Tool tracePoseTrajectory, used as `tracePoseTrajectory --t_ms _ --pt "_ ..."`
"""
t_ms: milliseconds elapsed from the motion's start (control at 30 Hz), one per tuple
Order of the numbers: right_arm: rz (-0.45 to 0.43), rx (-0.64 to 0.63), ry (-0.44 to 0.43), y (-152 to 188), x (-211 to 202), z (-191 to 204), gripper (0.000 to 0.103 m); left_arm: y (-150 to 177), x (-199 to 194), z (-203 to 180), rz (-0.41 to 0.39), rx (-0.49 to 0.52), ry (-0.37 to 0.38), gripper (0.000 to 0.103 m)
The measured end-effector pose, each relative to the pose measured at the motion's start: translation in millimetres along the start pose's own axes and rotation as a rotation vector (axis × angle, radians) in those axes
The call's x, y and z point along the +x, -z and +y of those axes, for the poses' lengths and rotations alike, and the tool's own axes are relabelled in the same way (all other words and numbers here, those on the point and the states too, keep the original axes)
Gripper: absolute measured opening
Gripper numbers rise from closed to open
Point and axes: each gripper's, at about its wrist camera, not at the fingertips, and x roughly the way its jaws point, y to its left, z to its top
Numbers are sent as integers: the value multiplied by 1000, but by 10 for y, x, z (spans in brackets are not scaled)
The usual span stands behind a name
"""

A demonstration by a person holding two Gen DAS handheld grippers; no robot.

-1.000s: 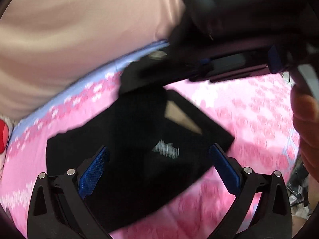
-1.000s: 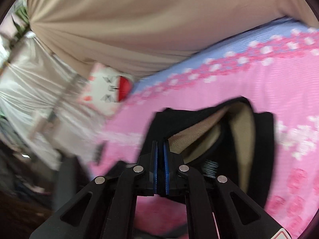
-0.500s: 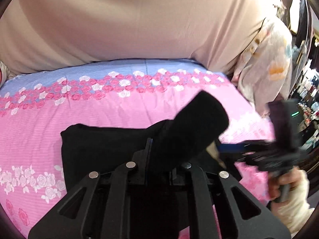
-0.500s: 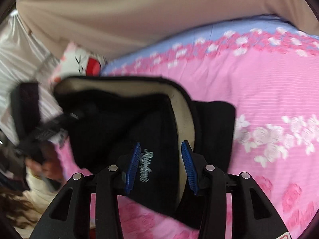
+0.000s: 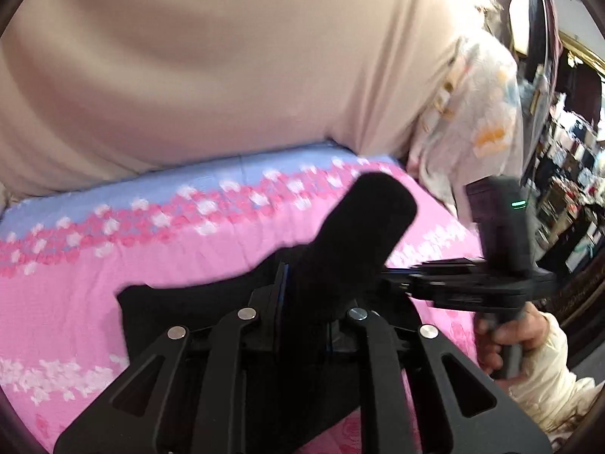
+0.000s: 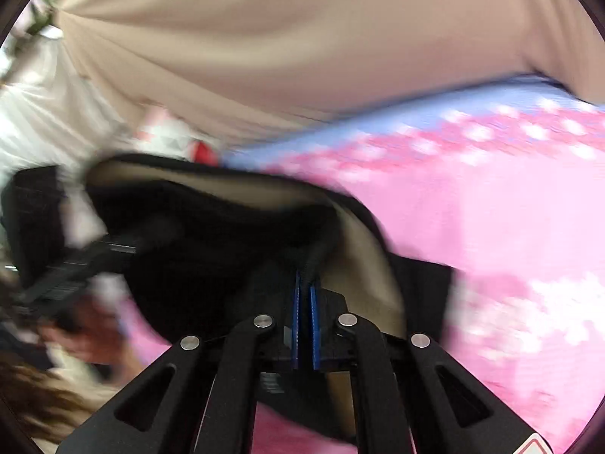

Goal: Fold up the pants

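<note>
With the left gripper (image 5: 302, 295) and right gripper (image 6: 304, 295) each clamped on the black tan-lined fabric pants (image 6: 211, 242), lifted partly off the pink floral bedsheet (image 5: 75, 295), folding appears midway, the final fold unlaid.

My pants (image 5: 363, 234) are looking black, with a tan inside (image 6: 363, 261) showing. The bed sheet (image 5: 94, 283) is showing pink with white and dark pink flowers, turning light blue at the far edge. The curtain (image 5: 227, 75) is looking beige. My finger pads (image 6: 313, 325) are showing blue.
</note>
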Motion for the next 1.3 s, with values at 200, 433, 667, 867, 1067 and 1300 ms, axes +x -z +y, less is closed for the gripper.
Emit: tracePoseTrajectory --t_ms 200,433,667,867,1067,1300 --pt "30 214 -29 352 209 -560 16 568 564 31 210 -112 113 25" --pt "-86 204 -29 389 -277 -511 58 621 -851 605 -86 -253 30 98" --pt "-35 174 -76 341 -79 -183 66 950 -567 1399 51 -535 -134 98" --pt "36 104 136 506 150 -1 68 1298 136 1266 214 -595 45 67" --pt "-6 84 76 412 48 303 44 1010 -91 1491 204 -505 120 33" --pt "67 86 282 527 277 92 46 1407 -237 1807 184 -607 -18 53"
